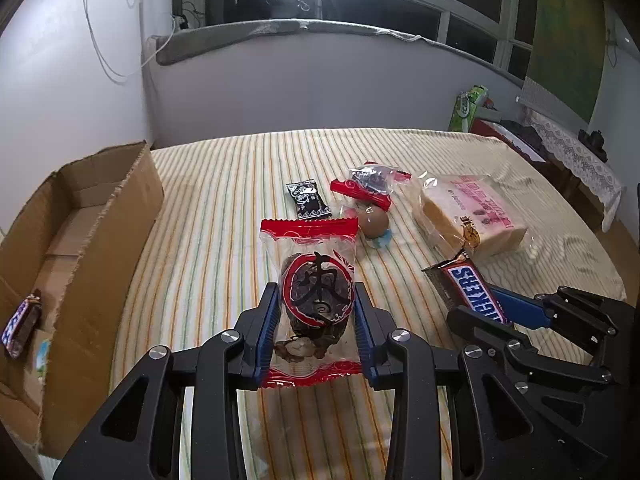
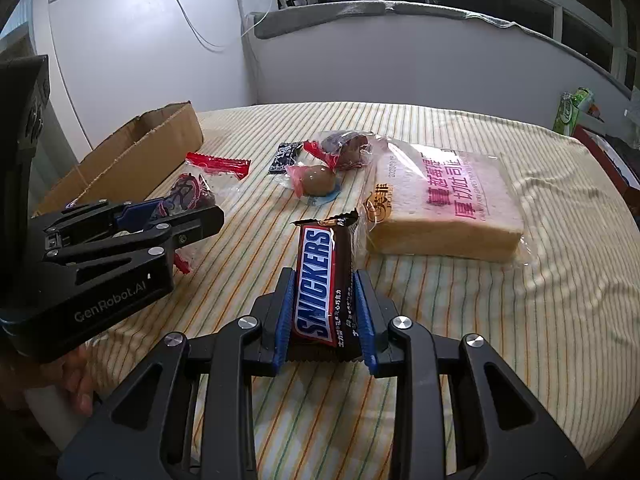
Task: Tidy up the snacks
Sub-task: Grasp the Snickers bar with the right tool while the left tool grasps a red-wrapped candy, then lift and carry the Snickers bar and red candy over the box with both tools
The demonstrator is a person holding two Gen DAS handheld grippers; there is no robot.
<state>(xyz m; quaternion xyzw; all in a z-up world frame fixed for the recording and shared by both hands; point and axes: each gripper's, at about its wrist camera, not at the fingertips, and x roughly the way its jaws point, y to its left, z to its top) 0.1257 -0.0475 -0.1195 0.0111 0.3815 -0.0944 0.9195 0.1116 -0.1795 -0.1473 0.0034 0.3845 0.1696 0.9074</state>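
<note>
Left tool [image 1: 316, 320] clamps the date packet [image 1: 314, 300], right tool [image 2: 326, 312] the Snickers bar [image 2: 320, 284]; bread [image 2: 444, 204], wrapped egg [image 2: 318, 180] ahead, cardboard box [image 1: 80, 248] left, striped cloth [image 1: 224, 200].

1. Left gripper [image 1: 316, 316] clamped on a clear red-trimmed date packet [image 1: 312, 300], blue pads [image 1: 269, 320] pressed to both sides, packet held above the striped cloth [image 1: 224, 208].
2. Right gripper [image 1: 516, 312] at lower right, closed on a Snickers bar [image 1: 466, 288].
3. Open cardboard box [image 1: 92, 240] at left, with a second Snickers bar [image 1: 22, 328] lying inside.
4. Farther back on the cloth: small black sachet [image 1: 308, 199], another red-trimmed date packet [image 1: 370, 184], wrapped brown egg [image 1: 374, 222], bagged sliced bread [image 1: 468, 214].
5. Green packet [image 1: 466, 108] beyond the far right edge.
</note>
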